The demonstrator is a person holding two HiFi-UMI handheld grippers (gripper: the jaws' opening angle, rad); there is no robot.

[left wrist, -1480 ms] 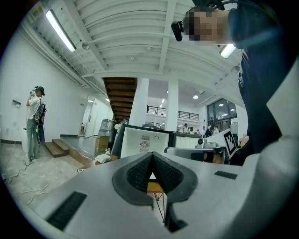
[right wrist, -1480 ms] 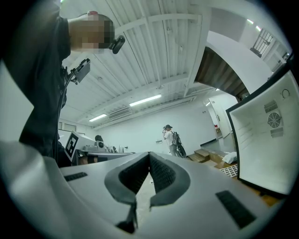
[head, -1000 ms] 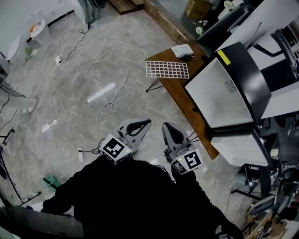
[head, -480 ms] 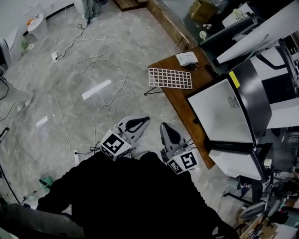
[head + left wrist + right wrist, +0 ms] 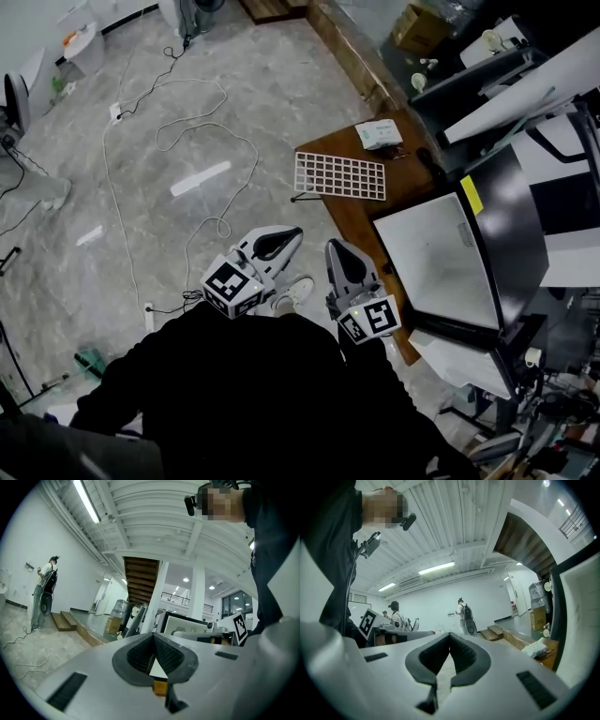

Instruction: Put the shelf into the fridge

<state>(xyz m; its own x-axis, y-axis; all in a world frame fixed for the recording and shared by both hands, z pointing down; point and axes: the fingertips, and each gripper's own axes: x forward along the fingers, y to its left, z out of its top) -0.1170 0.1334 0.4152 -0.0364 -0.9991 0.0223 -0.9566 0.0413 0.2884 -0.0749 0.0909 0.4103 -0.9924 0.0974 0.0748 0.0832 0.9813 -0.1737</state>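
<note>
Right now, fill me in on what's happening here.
A person in dark clothes stands holding a gripper in each hand. The left gripper and the right gripper are both shut and empty, held close to the body. The white wire shelf lies untouched on the wooden table, not far from the fridge.

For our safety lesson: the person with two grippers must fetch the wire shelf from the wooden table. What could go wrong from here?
The wire shelf overhangs the wooden table's edge, so a clumsy nudge could tip it off.
A white cable loops over the floor beside the table; a foot might catch it.
The left gripper and right gripper are shut and empty; reaching without opening them would only push the shelf.
</note>
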